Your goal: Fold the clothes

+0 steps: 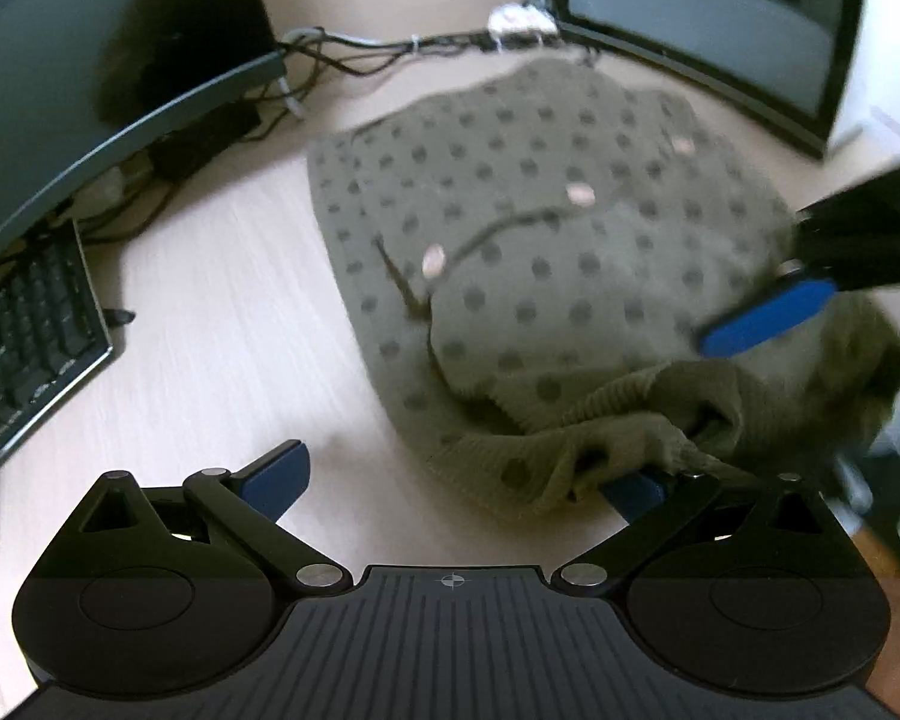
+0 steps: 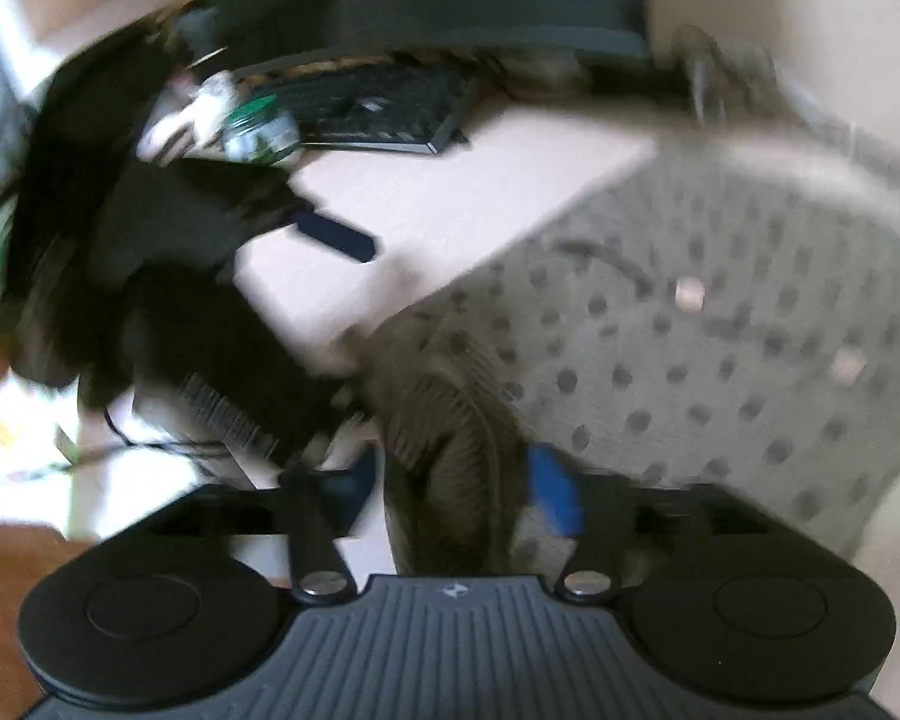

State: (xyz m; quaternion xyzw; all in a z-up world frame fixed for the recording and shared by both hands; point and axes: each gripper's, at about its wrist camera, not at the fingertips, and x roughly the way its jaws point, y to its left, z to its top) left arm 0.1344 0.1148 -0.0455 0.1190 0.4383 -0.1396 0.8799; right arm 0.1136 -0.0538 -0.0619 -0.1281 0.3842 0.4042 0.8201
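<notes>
Pale wood-grain bench is carrying the work, with dark monitors, a black keyboard and a tangle of cables crowding its far edge. I am looking at an olive-green knitted cardigan with dark polka dots and pale pink buttons, which is lying spread across the middle of the bench, its ribbed hem bunched up at the near edge.

I am judging that I am midway through a fold, at the stage of gathering the near hem. My left claw is standing wide apart; its right finger is tucked under the ribbed hem while its left finger is sitting on bare bench, so nothing is being pinched yet. My right claw is straddling a ridge of ribbed knit that is rising between its blue fingers; the picture is smeared, so I cannot tell whether it is gripping or only around the cloth.

Next I am expecting to need the left claw closing on the hem, then both claws lifting together and carrying that edge toward the far side, keeping the layers even so the buttons are not catching.
</notes>
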